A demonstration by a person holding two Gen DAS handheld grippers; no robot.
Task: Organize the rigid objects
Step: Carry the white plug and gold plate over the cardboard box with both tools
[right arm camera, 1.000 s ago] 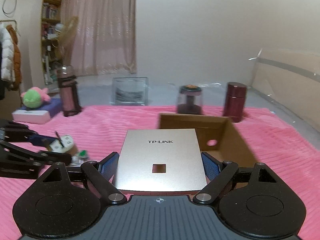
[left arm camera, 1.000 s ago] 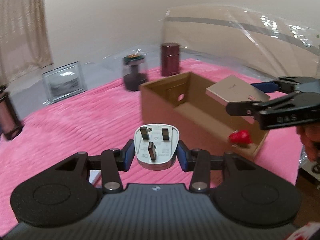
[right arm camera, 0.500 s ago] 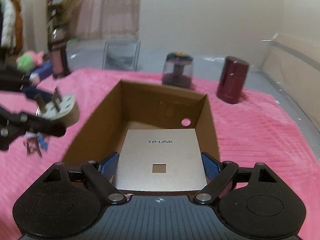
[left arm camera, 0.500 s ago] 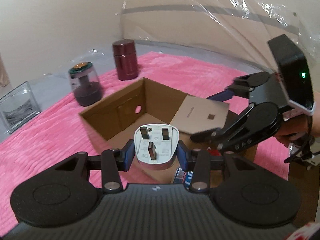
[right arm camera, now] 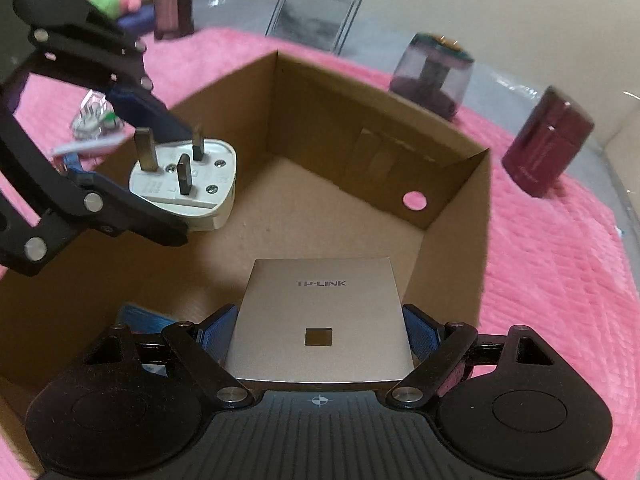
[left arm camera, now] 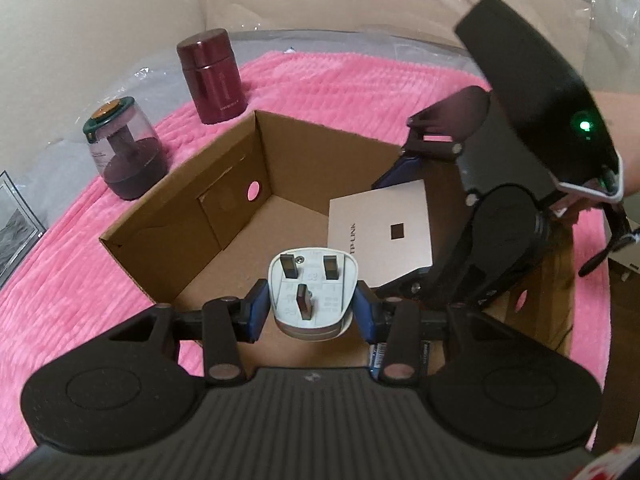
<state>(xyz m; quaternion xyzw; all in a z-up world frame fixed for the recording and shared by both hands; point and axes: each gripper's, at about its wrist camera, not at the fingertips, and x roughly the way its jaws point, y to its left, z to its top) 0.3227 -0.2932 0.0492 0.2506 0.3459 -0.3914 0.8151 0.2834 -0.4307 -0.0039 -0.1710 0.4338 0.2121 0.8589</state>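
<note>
The left gripper (left arm camera: pixel 312 312) is gripping a white three-pin plug (left arm camera: pixel 313 294); blue pads are pressing its two flanks; the pins are pointing up and away from the gripper; the plug is hanging above the open cardboard box (left arm camera: pixel 168 216), near its left wall. The right gripper (right arm camera: pixel 320 334) is clamping a flat silver panel (right arm camera: pixel 320 320) by its side edges; the panel is bearing TP-LINK lettering and a small square hole; it is sitting low inside the box toward the right wall, face up, its long axis running straight ahead between the fingers.
</note>
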